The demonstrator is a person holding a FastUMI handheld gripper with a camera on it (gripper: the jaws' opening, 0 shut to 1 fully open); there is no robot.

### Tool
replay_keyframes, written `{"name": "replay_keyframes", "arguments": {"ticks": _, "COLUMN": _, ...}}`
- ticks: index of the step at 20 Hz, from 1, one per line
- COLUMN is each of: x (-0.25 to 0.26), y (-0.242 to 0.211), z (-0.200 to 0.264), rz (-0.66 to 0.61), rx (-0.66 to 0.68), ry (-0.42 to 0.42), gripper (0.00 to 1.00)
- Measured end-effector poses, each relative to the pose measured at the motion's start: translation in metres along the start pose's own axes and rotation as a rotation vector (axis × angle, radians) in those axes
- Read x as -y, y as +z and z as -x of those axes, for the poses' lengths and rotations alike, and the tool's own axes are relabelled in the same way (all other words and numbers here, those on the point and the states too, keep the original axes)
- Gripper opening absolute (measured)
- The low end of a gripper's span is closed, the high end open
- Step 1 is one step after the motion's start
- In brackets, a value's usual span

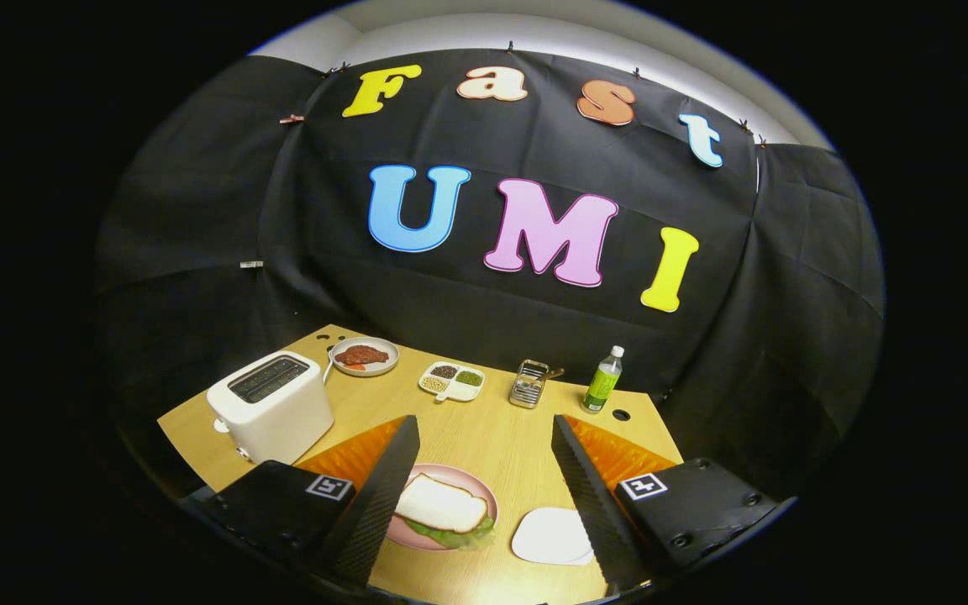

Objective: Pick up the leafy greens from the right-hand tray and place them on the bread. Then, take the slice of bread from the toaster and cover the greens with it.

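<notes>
Above the near edge of the wooden desk (pixel 484 437) the tool (pixel 484 470) hangs raised and tilted down toward the surface, its two fingers spread wide apart and holding nothing. Between the fingers, close to the left one, sits a pink plate (pixel 484 496) with a slice of bread (pixel 440 502) lying on top of the leafy greens (pixel 459 536), whose ruffled green edge pokes out from under the slice on the near side. The left finger's inner edge overlaps the plate's rim in the picture, though whether it touches cannot be told. Just beside the right finger lies a small white tray (pixel 549 536), bare on top. Beyond the left finger stands a white toaster (pixel 272 405), its slots dark. Farther back along the desk are a round plate with a piece of meat (pixel 364 356), a divided dish of beans and seeds (pixel 452 380), a small metal rack (pixel 529 382) and a green bottle with a white cap (pixel 602 381), all well apart from the fingers.
</notes>
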State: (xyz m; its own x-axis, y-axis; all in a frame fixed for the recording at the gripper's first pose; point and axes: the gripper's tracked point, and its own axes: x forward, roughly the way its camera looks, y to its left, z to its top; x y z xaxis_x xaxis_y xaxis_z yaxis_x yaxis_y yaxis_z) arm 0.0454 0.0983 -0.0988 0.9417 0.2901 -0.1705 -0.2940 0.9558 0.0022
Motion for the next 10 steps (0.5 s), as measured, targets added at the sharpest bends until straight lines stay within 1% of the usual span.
{"name": "replay_keyframes", "arguments": {"ticks": 10, "x": -0.0058, "y": 0.0007, "z": 0.0016, "rz": 0.002, "rx": -0.007, "ry": 0.010, "gripper": 0.99}}
